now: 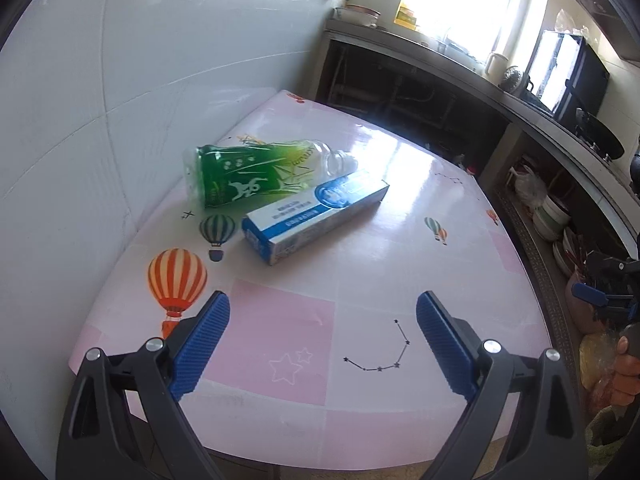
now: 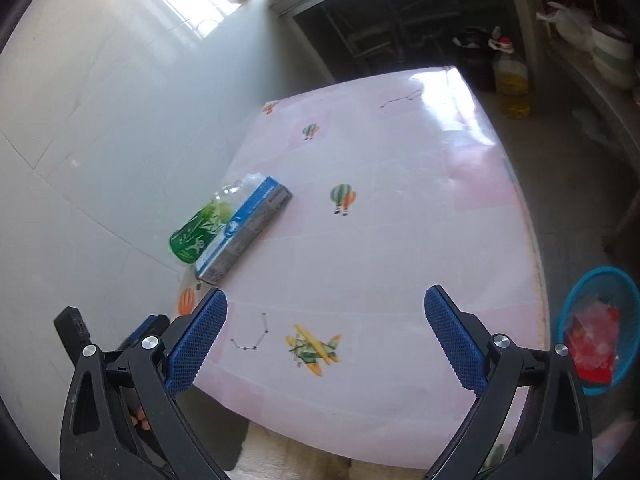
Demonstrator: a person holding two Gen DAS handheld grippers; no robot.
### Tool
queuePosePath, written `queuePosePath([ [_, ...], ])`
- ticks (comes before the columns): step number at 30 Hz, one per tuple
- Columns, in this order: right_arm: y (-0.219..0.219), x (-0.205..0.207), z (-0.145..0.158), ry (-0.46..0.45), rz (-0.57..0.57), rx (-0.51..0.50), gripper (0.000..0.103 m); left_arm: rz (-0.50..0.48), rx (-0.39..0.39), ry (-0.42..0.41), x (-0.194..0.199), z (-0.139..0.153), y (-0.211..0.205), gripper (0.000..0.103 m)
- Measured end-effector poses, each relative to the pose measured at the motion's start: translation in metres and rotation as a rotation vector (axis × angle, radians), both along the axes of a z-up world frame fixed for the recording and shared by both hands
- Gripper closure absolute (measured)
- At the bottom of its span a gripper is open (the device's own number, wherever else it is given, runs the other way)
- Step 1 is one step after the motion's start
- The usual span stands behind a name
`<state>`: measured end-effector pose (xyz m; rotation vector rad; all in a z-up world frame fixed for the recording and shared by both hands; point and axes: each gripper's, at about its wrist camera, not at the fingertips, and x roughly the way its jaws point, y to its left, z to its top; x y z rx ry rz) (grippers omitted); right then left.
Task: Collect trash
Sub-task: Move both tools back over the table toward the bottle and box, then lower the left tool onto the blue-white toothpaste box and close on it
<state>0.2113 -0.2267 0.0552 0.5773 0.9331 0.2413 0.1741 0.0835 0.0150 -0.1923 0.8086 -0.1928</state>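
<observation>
A crushed clear plastic bottle with a green label [image 1: 248,174] [image 2: 200,228] lies on its side on the pink table [image 1: 360,264] [image 2: 400,240], close to the white wall. A blue and white toothpaste box [image 1: 316,216] [image 2: 246,228] lies against it on the side away from the wall. My left gripper [image 1: 322,310] is open above the table's near part, well short of the box, with nothing between its fingers. My right gripper [image 2: 326,306] is open too, higher over the table's near edge. A blue basket [image 2: 600,328] with red wrappers inside stands on the floor to the right of the table.
The white tiled wall [image 1: 120,100] runs along the table's left side. A dark counter with shelves, bowls and a stove [image 1: 520,120] lines the far and right sides. An oil bottle [image 2: 514,84] stands on the floor past the table. A hand holding the other gripper [image 1: 624,368] shows at right.
</observation>
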Motion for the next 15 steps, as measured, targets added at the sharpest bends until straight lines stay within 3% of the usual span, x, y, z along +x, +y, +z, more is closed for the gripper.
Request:
queuePosePath([
  [4,0.032,0.034,0.016,-0.02,0.104,0.074,0.008,-0.001,0.002,-0.023,0.003,0.002,0.008,0.011],
  [10,0.07,0.06,0.021,0.006,0.167,0.133,0.008,-0.083,0.037,-0.119,0.034,0.009,0.007,0.011],
  [15,0.077,0.05,0.007,0.043,0.176,0.131,0.008,-0.143,0.061,-0.048,0.088,-0.013,0.002,0.011],
])
